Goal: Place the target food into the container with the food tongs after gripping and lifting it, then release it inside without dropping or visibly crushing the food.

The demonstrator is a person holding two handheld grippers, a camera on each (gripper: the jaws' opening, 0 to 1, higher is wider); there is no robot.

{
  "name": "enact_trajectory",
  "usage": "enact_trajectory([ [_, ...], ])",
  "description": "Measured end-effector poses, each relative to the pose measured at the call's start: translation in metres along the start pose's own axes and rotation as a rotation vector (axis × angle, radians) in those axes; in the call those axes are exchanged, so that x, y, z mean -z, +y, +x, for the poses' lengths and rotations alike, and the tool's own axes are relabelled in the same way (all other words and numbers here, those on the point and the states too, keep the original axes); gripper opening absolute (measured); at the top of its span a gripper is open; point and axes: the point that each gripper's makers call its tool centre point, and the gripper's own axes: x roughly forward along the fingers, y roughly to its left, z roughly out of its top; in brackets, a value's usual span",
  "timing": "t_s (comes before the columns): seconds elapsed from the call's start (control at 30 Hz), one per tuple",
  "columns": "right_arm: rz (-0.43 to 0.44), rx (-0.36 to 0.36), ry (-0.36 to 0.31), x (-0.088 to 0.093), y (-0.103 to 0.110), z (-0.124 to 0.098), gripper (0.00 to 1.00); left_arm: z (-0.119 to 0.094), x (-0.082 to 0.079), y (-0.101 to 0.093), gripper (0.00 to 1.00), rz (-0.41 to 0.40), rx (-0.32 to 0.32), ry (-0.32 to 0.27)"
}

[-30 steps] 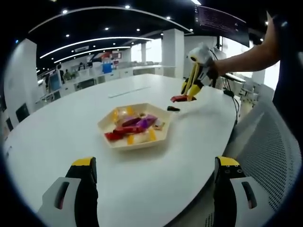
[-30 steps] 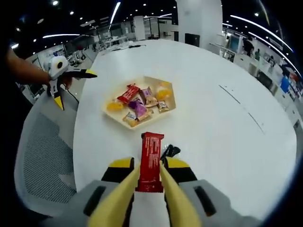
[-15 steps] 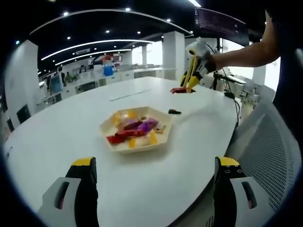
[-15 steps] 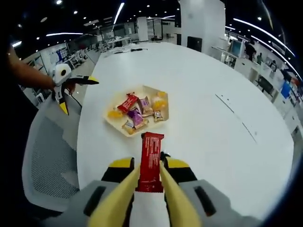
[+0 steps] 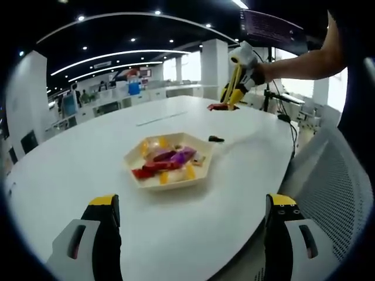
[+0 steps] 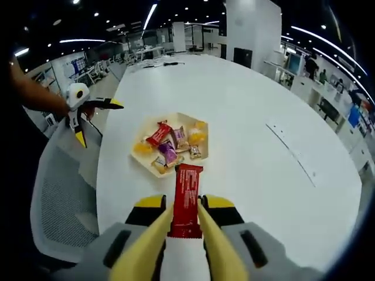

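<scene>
A red snack bar (image 6: 187,199) is pinched at the tips of yellow food tongs (image 6: 218,249), and my right gripper (image 6: 186,202) is shut on those tongs. The bar hangs high above the white table, short of the hexagonal beige tray (image 6: 206,127) that holds several wrapped snacks. In the left gripper view the same tray (image 5: 130,158) lies mid-table, and the right gripper (image 5: 237,82) holds the bar (image 5: 217,106) up beyond it. My left gripper (image 5: 190,208) stands open over the table's near edge with nothing in it. It also shows in the right gripper view as the left gripper (image 6: 98,123), held by a hand.
A small black object (image 5: 215,139) lies on the table (image 5: 88,152) just right of the tray. A grey mesh chair (image 5: 334,187) stands at the table's edge beside the person, whose arm (image 5: 304,61) reaches in from the right. Office desks fill the background.
The right gripper has risen with the tongs and red bar, so the tray looks smaller and farther below. The left gripper stays open and still.
</scene>
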Motion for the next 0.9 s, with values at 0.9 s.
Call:
enact_trajectory([
  [0.9, -0.061, -0.023, -0.01, -0.048, 0.0, 0.023, 0.24, -0.001, -0.001, 0.002, 0.99, 0.016, -0.017, 0.002],
])
